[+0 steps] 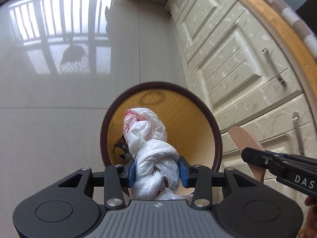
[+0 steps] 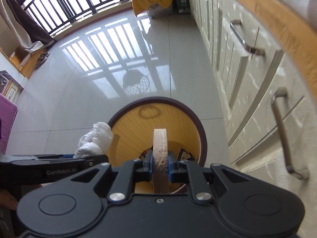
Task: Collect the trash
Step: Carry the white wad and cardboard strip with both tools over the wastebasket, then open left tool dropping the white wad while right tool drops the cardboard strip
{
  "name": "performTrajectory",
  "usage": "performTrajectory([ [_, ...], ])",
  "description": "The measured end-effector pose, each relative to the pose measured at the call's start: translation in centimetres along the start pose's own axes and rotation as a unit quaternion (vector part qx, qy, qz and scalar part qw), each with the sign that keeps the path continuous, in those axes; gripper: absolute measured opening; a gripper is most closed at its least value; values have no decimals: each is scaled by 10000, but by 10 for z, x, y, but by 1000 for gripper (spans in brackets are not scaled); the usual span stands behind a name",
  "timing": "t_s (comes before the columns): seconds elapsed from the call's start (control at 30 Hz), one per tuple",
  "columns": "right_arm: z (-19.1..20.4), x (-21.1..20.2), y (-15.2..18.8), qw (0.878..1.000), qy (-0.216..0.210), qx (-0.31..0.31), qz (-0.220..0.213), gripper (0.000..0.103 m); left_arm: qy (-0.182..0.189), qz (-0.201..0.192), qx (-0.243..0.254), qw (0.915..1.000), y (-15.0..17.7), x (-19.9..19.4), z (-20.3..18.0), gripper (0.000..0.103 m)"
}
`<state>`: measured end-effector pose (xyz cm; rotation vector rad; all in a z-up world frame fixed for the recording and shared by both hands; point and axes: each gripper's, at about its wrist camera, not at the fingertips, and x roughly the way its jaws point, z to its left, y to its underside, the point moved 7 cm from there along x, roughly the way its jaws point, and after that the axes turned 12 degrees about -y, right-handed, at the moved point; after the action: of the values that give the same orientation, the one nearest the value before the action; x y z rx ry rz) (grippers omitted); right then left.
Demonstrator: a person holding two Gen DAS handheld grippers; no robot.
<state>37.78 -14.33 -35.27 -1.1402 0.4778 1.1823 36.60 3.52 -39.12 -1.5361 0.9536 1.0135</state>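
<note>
A round waste bin [image 1: 217, 136] with a dark brown rim and a yellow wood-grain inside stands on the floor, also seen in the right wrist view as the bin [image 2: 203, 136]. My left gripper [image 1: 158, 169] is shut on a knotted white plastic bag [image 1: 152, 150] with red print, held over the bin's mouth. That bag [image 2: 95, 140] shows at the bin's left edge in the right wrist view. My right gripper [image 2: 160, 165] is shut on a tan cardboard ring [image 2: 160, 152], edge-on above the bin. The ring [image 1: 245, 140] shows beside the bin in the left wrist view. Dark scraps lie at the bin's bottom.
Cream cabinet doors [image 2: 247, 83] with metal handles [image 2: 281, 130] run along the right under a wooden counter edge [image 1: 277, 25]. The glossy tiled floor [image 2: 79, 103] spreads left. Boxes with a yellow cloth [image 2: 152, 0] stand at the far end near a barred window [image 2: 59, 6].
</note>
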Motion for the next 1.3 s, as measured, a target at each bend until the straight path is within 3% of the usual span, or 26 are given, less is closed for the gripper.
performTrajectory([
  [0.17, -9, 23, -5, 9998, -19, 103, 163, 15, 120, 274, -195, 9994, -7, 34, -4, 44],
  [0.33, -15, 37, -14, 9996, -27, 149, 242, 15, -26, 590, -173, 9981, -5, 57, -6, 45],
  [0.5, -13, 56, -23, 9990, -100, 181, 392, 15, -275, 823, -176, 9961, -4, 67, 4, 66],
  [0.73, -10, 79, -40, 9982, -237, 58, 549, 15, -478, 903, -64, 9947, -9, 67, 10, 68],
  [0.93, -12, 84, -59, 9993, -157, 56, 326, 33, -595, 955, 203, 9934, -13, 65, 9, 79],
  [1.3, -27, 76, -45, 9984, 76, 88, 560, 36, -758, 795, 730, 9913, -25, 47, -1, 95],
])
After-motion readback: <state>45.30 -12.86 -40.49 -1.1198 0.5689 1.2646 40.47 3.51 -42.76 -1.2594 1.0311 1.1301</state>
